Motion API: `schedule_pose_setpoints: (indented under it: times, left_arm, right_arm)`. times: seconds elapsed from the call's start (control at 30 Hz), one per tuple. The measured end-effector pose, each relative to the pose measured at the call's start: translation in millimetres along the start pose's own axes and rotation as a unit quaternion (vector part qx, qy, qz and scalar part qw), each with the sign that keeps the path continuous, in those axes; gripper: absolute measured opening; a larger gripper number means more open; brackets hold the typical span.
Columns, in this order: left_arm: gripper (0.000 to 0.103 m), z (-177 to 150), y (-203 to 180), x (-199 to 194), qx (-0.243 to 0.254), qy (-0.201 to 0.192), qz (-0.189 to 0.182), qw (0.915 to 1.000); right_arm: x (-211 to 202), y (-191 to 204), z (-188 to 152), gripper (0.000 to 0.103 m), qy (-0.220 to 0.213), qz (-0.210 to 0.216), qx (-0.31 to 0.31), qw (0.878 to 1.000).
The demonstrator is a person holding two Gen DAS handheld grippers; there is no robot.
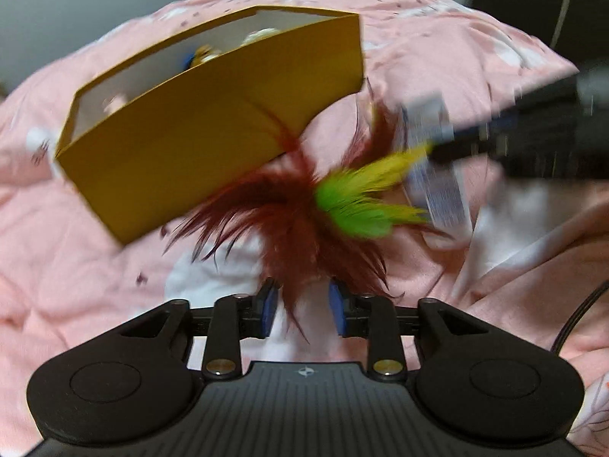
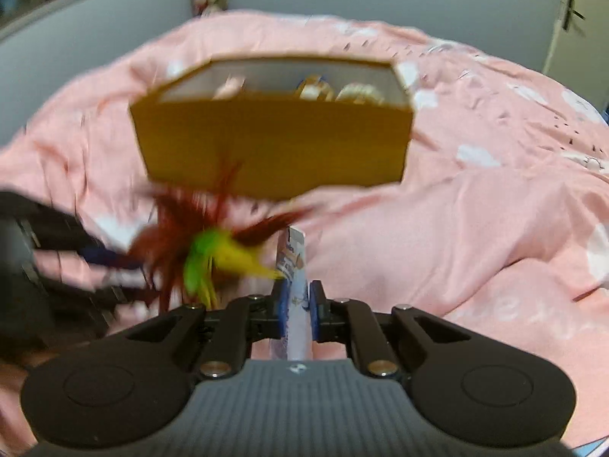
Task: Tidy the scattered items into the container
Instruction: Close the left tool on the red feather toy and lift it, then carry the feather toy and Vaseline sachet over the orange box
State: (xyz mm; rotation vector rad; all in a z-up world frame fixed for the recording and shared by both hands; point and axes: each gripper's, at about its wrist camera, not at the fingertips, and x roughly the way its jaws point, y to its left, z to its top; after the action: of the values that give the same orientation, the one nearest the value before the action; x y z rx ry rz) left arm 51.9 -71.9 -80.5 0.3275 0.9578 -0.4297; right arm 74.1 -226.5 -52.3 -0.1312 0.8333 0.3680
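Feather toy, red plumes with a green-yellow tuft, hangs off the card pinched flat between the right gripper pads. Left gripper fingers stand parted, plume tips between them, unpressed. At 12 o'clock beyond, clear pink bedding borders the open yellow box holding small blurred toys.

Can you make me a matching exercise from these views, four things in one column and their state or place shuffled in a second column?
Things:
1. mustard-yellow cardboard box
2. red, green and yellow feather toy
3. left gripper
4. right gripper

States:
A. open, loose feathers between its pads
B. hanging in front of the box
C. shut on the toy's printed card
D. resting on the pink quilt, small items inside

Pairs: 1-D, 2-B, 3-A, 4-C
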Motion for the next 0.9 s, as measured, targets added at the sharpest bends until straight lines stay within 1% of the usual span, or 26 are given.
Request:
schedule_pose_setpoints:
  times: [0.13,0.2,0.3,0.43,0.53,0.63,0.67,0.77,0.9]
  left_arm:
    - [0.049,5,-6,8,0.016,-0.018,0.007,0.9997]
    - [0.050,8,-8,11,0.014,-0.032,0.008,0.9994]
    - [0.051,11,-10,16,0.012,-0.045,0.006,0.9989]
    - [0.051,13,-13,23,0.017,-0.057,0.013,0.9981]
    - [0.050,18,-13,29,0.012,-0.060,0.010,0.9981]
    - [0.034,20,-11,34,-0.001,-0.059,0.009,0.9982]
    - [0.027,20,-9,35,-0.005,-0.060,0.008,0.9982]
    - [0.018,20,-2,34,-0.024,-0.066,0.005,0.9975]
    - [0.013,20,4,30,-0.042,-0.073,0.002,0.9964]
  right_arm:
    - [-11,-13,11,0.013,-0.029,0.011,0.040,0.999]
    - [-6,-16,12,0.013,-0.037,0.007,0.051,0.998]
    - [3,-19,10,0.013,-0.037,0.009,0.059,0.998]
    - [15,-24,6,0.013,-0.018,0.007,0.070,0.997]
    - [21,-28,4,0.013,-0.011,0.013,0.078,0.997]
    - [23,-31,3,0.013,-0.008,0.013,0.080,0.997]
    - [23,-31,3,0.013,-0.008,0.013,0.081,0.997]
    - [22,-31,2,0.013,-0.007,0.013,0.081,0.997]
    - [22,-30,2,0.013,-0.008,0.013,0.078,0.997]
